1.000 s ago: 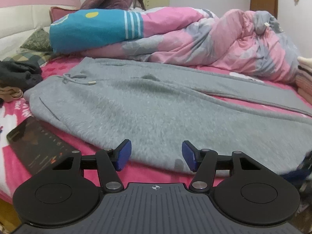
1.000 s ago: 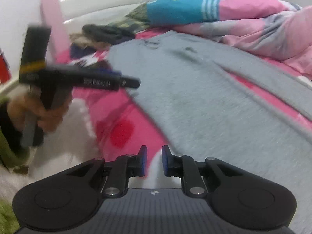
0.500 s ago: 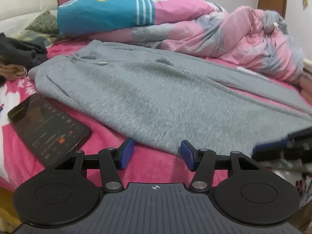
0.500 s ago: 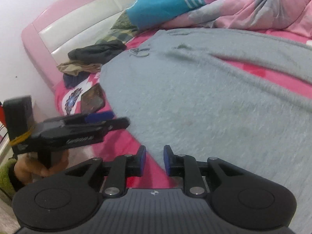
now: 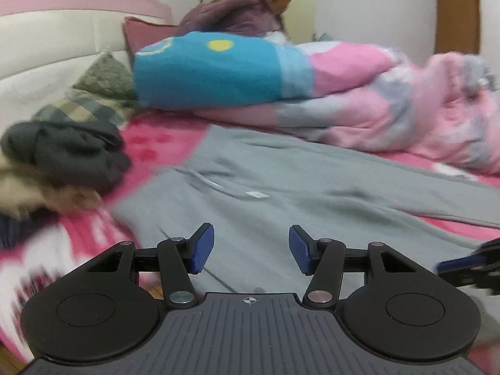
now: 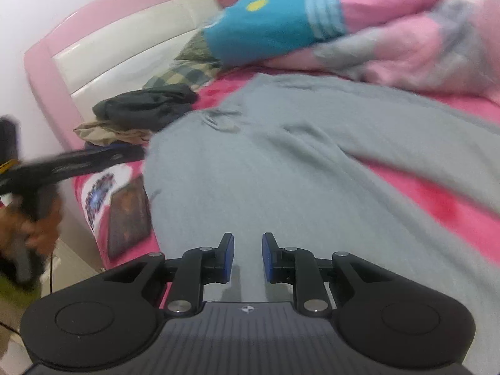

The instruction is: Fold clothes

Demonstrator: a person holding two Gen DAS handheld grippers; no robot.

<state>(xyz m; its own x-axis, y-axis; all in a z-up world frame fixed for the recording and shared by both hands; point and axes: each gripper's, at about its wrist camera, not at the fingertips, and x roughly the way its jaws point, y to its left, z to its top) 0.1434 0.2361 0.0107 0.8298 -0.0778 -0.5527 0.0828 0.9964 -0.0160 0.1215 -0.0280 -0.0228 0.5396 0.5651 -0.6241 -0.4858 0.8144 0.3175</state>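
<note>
Grey sweatpants point(image 5: 281, 200) lie flat across the pink bed, waistband and drawstring point(image 5: 218, 184) toward the left. My left gripper point(image 5: 251, 250) hovers over the waist end; its jaws are closing with nothing between them. In the right wrist view the sweatpants point(image 6: 312, 172) fill the middle, and my right gripper point(image 6: 247, 257) hangs over their near edge, jaws a narrow gap apart and empty. The left gripper point(image 6: 93, 159) shows there blurred at the left, held by a hand point(image 6: 34, 231). The right gripper's tip point(image 5: 462, 265) shows at the left wrist view's right edge.
A phone point(image 6: 128, 215) lies on the sheet beside the waistband. A pile of dark clothes point(image 5: 68, 153) sits left of the pants. A pink and blue quilt point(image 5: 281, 72) is bunched along the far side. A person in a purple jacket point(image 5: 243, 15) sits behind it.
Both grippers have swept toward the waist end. The phone has left the left wrist view and the clothes pile has come closer. The left gripper's jaws stand slightly narrower.
</note>
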